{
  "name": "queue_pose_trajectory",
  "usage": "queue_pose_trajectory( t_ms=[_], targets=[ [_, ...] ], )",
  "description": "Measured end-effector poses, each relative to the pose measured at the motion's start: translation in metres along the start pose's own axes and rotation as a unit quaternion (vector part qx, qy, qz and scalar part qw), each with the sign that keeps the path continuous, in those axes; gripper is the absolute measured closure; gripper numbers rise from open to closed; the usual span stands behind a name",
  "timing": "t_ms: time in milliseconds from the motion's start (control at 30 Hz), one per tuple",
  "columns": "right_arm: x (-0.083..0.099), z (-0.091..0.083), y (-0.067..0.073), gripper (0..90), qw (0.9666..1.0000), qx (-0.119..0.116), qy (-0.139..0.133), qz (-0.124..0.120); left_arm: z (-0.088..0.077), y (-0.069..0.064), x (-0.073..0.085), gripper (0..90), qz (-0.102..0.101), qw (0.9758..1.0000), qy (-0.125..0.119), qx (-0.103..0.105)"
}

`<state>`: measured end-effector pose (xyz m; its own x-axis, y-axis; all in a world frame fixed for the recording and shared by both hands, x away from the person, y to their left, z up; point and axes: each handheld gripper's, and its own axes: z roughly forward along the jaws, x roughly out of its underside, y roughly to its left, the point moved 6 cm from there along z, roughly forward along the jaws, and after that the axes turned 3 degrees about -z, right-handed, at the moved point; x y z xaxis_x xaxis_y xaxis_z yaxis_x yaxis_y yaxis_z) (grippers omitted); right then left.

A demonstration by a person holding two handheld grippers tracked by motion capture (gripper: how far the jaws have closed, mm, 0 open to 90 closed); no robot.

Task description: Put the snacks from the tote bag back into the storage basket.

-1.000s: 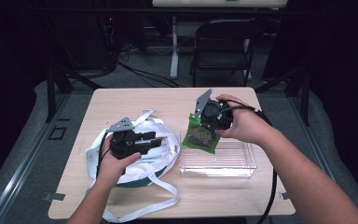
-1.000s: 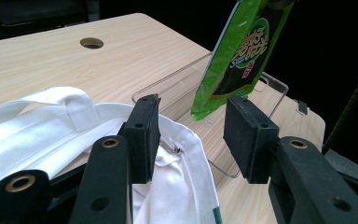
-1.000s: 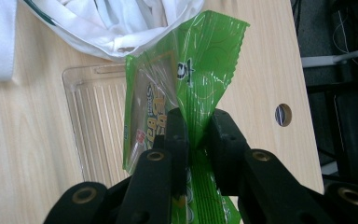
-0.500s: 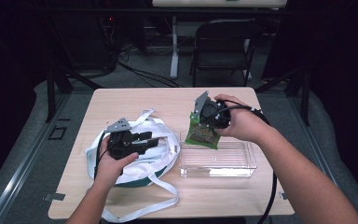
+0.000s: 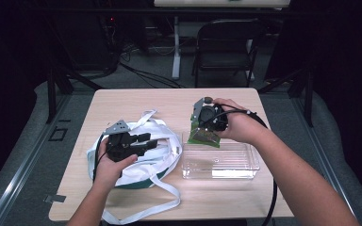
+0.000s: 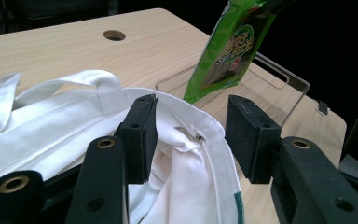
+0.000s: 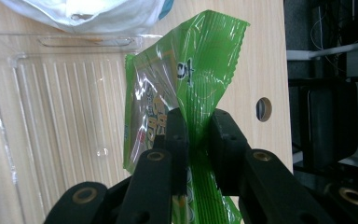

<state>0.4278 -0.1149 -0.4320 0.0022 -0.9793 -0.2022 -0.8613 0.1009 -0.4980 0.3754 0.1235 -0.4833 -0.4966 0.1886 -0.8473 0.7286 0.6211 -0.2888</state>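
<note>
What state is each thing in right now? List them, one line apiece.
Green snack packet: pinched at one edge, held off the table over the clear tray's far edge.
Clear plastic tray: lying on the table, nothing in it.
White tote bag: crumpled on the table, straps loose.
Left tool: open, jaws either side of the bag's rim.
Right tool: shut on the packet.

green packet [image 5: 204,135] lowered closer to clear tray [image 5: 220,161]
</note>
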Motion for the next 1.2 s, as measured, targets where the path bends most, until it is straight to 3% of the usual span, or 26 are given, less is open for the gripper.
queue_pose_trajectory(
  t_ms=[333,433,600,1000,1200],
  targets=[
    [0.001,0.020,0.002,78.3,0.9997,0.007,0.016,-0.014,-0.001,0.003,0.002,53.9,-0.004,1.0000,0.001,-0.005],
    [0.002,0.029,0.003,78.3,0.9998,0.007,0.017,-0.007,0.000,0.003,0.003,53.9,-0.006,1.0000,0.001,-0.005],
    [0.000,0.039,0.002,78.3,0.9992,0.017,0.028,-0.023,0.000,0.004,0.003,53.9,-0.007,1.0000,0.001,-0.006],
    [-0.010,0.051,0.007,78.5,0.9983,0.028,0.024,-0.045,-0.002,0.005,0.002,53.9,-0.006,1.0000,0.001,-0.007],
    [-0.010,0.054,0.008,78.6,0.9983,0.033,0.017,-0.046,-0.002,0.006,0.003,53.8,-0.008,0.9999,0.002,-0.008]
  ],
)
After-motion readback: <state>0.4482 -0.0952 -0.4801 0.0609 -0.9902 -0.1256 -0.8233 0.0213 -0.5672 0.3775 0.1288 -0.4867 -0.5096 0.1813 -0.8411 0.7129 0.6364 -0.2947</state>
